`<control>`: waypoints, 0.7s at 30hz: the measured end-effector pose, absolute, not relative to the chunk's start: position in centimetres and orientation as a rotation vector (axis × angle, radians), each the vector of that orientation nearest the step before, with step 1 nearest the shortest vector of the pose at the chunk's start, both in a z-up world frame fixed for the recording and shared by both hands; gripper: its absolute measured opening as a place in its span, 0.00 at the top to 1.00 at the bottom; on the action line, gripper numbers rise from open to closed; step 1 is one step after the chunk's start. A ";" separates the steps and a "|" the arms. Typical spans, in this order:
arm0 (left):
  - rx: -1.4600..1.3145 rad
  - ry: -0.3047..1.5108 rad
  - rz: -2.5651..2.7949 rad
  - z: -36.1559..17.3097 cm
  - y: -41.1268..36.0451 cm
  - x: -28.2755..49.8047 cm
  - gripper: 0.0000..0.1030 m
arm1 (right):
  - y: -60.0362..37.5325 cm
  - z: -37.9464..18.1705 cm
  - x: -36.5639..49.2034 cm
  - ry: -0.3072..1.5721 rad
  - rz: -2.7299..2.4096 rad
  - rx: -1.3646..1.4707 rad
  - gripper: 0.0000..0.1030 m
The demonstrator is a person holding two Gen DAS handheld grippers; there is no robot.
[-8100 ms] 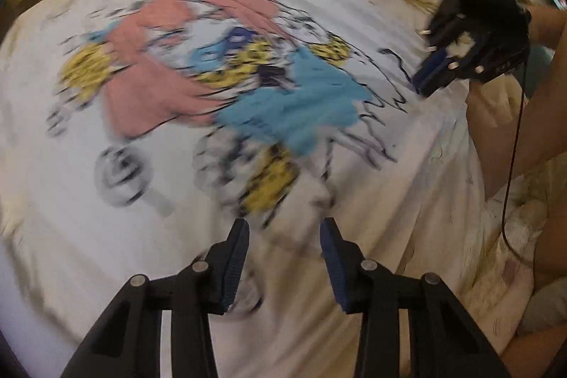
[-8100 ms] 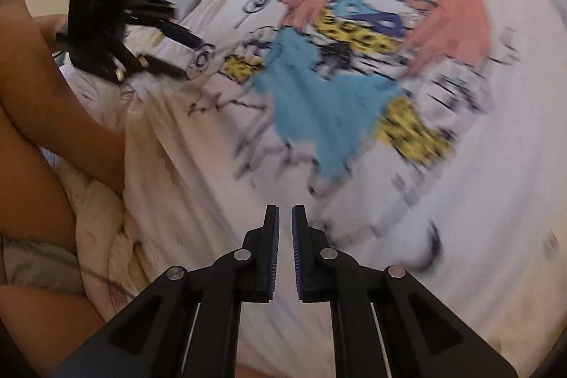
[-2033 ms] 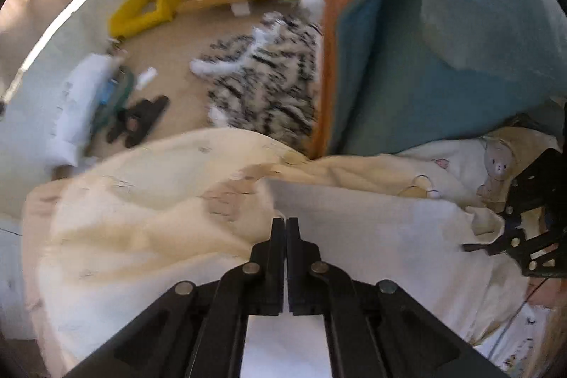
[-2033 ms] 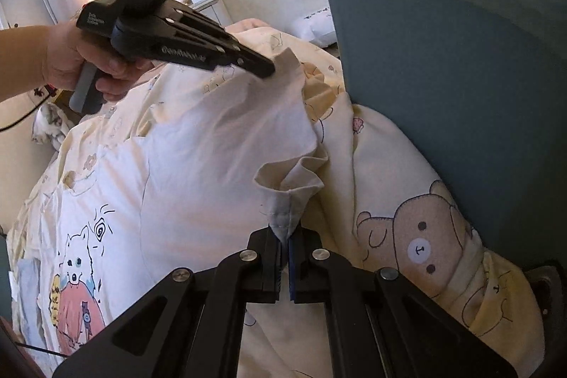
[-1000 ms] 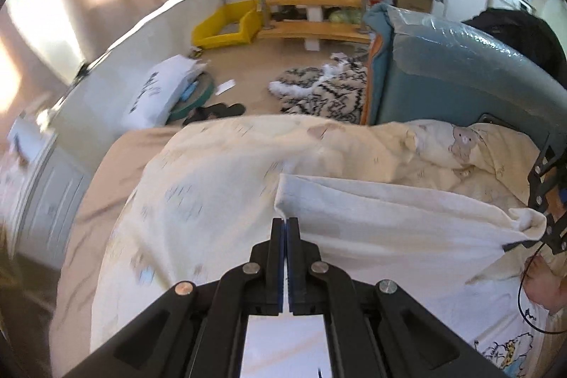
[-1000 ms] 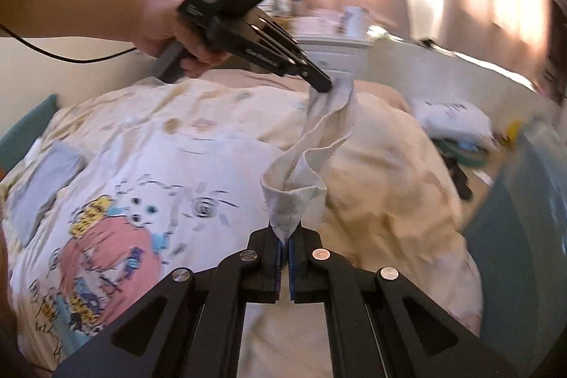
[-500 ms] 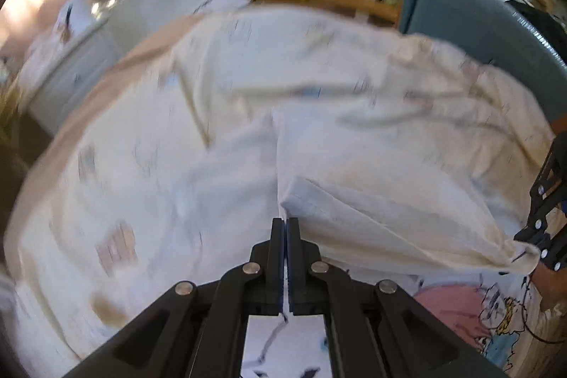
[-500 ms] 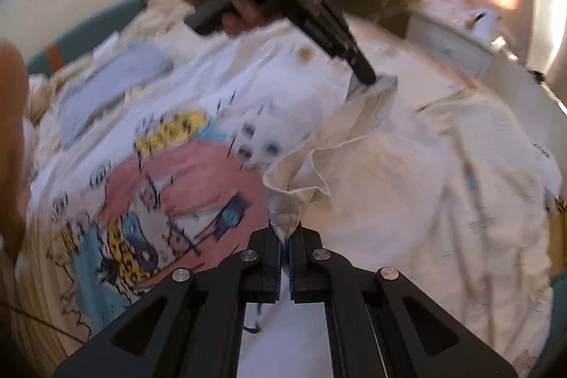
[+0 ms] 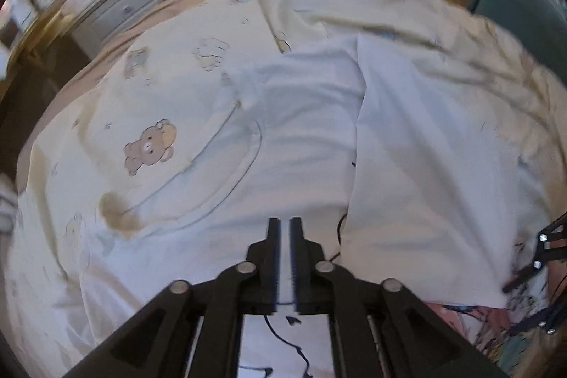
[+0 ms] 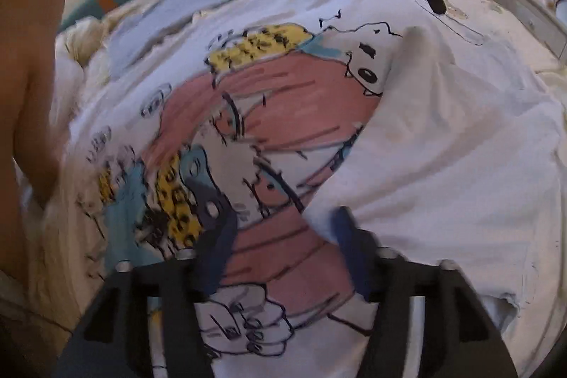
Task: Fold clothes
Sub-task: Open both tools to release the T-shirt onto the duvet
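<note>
The left gripper (image 9: 284,257) has its black jaws drawn close with a narrow slit between them, white cloth showing through the slit; whether they pinch that cloth cannot be told. The right gripper (image 10: 280,257) has its blue-padded jaws spread wide apart, empty, hovering just over the printed cloth.

The white cotton T-shirt with a pink, yellow and blue cartoon print (image 10: 269,116) lies spread on the bed. The right wrist view shows the print face-up, filling the middle of the shirt, with one side of the shirt turned over it as a plain white flap (image 10: 443,144). The left wrist view shows almost none of the print; there the flap (image 9: 425,147) is a broad blank panel whose straight edge runs away from the camera, and the rounded collar (image 9: 226,172) lies left of it. The shirt's long axis runs from the collar near the left gripper toward the person's side.

Under the shirt is a cream quilt printed with small brown bears (image 9: 149,147). A folded pale blue garment (image 10: 177,9) lies beyond the shirt's far edge, and a teal padded headboard (image 9: 524,13) rises behind the bed. The left gripper, hand-held, appears at the top of the right wrist view, tip down at the collar.
</note>
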State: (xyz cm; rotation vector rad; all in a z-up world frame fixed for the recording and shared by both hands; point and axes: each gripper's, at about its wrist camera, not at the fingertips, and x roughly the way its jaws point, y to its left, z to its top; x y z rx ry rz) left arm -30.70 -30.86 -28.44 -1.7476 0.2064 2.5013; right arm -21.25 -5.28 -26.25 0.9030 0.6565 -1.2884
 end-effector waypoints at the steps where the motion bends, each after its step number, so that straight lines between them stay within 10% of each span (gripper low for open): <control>1: -1.740 0.193 2.499 -28.1 -31.1 -29.9 0.71 | -5.2 -25.6 -21.6 0.639 -1.288 0.899 0.39; 9: -1.738 -0.241 2.731 -27.1 -39.4 -18.3 0.42 | -4.5 -20.1 -24.0 0.500 -1.286 0.865 0.39; 21: -1.752 -0.713 3.130 -29.2 -56.3 -9.9 0.42 | -30.1 -12.9 -32.7 0.518 -1.344 0.783 0.39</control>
